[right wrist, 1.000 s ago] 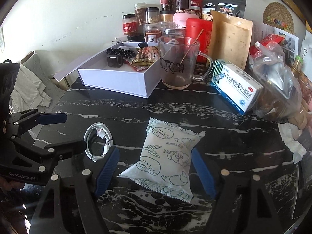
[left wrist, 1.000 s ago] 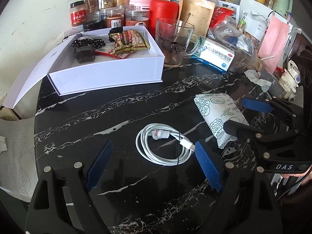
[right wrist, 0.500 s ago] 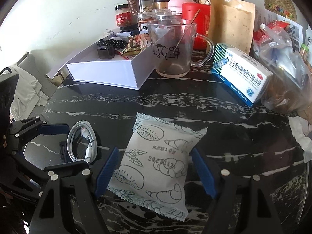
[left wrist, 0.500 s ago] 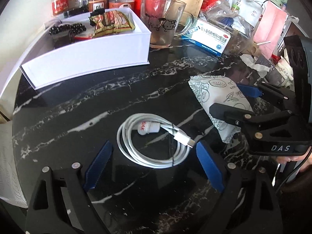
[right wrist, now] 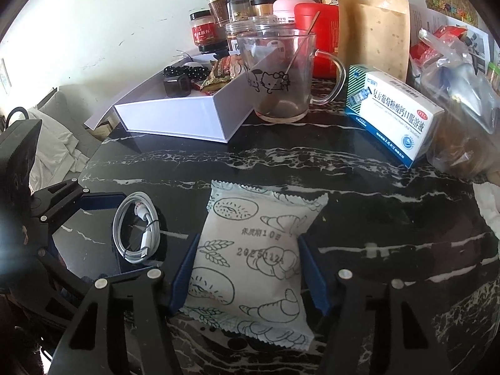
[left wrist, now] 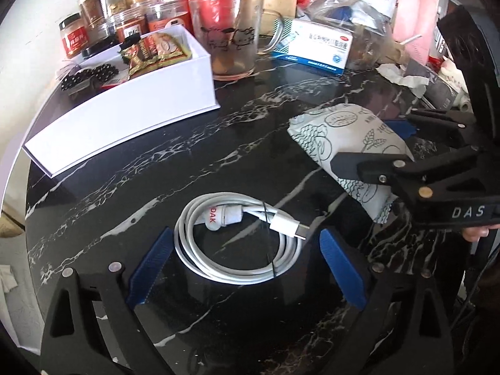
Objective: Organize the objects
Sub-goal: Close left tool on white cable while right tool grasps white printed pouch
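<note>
Fingers of right gripper (right wrist: 247, 268) angled down, closing around bread packet (right wrist: 253, 259); left gripper (left wrist: 243, 268) wide open astride coiled cable (left wrist: 237, 237).

— what stands at the back of the black marble table (right wrist: 359, 168)?
— a glass mug (right wrist: 281, 75) with a spoon in it, jars (right wrist: 215, 22), a red canister (right wrist: 322, 37), a brown paper pouch (right wrist: 375, 34) and a medicine box (right wrist: 397, 115).

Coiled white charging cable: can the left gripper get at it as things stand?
Probably yes. The coiled white charging cable lies flat on the black marble table, between the open left gripper fingers; nothing covers it.
</note>
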Action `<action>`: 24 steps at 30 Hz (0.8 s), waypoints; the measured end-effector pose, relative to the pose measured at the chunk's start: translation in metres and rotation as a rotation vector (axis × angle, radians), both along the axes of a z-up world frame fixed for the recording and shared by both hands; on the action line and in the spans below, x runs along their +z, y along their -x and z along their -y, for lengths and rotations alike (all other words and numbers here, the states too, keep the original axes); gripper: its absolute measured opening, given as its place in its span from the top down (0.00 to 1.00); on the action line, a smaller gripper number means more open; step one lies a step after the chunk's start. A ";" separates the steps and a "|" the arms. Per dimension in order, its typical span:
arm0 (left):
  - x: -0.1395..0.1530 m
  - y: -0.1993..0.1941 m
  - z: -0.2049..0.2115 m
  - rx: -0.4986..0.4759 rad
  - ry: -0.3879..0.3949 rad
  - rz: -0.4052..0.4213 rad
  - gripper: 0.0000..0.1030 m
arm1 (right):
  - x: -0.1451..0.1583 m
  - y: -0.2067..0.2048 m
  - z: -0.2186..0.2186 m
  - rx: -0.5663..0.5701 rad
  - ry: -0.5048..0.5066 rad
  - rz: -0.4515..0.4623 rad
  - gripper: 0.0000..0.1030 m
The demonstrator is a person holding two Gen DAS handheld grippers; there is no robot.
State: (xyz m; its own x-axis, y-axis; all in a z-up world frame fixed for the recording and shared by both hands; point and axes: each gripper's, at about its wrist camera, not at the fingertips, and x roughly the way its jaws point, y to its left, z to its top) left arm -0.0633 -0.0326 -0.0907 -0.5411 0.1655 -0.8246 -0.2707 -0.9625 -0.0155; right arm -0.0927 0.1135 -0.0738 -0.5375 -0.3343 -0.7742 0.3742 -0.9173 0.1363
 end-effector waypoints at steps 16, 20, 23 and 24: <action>0.005 -0.030 -0.039 -0.113 0.009 -0.014 0.22 | 0.003 -0.042 -0.045 -0.070 -0.051 0.005 0.42; 0.006 -0.036 -0.046 -0.110 0.013 -0.013 0.22 | 0.003 -0.054 -0.054 -0.078 -0.044 -0.005 0.42; 0.005 -0.038 -0.046 -0.104 -0.004 -0.012 0.21 | 0.002 -0.057 -0.055 -0.073 -0.043 -0.016 0.42; 0.005 -0.038 -0.045 -0.102 -0.009 -0.012 0.21 | 0.002 -0.057 -0.054 -0.069 -0.047 -0.019 0.41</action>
State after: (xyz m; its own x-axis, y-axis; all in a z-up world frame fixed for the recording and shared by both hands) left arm -0.0254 0.0125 -0.0862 -0.5309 0.2277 -0.8163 -0.3673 -0.9299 -0.0205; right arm -0.0353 0.1677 -0.0722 -0.5726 -0.2590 -0.7778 0.3117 -0.9463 0.0857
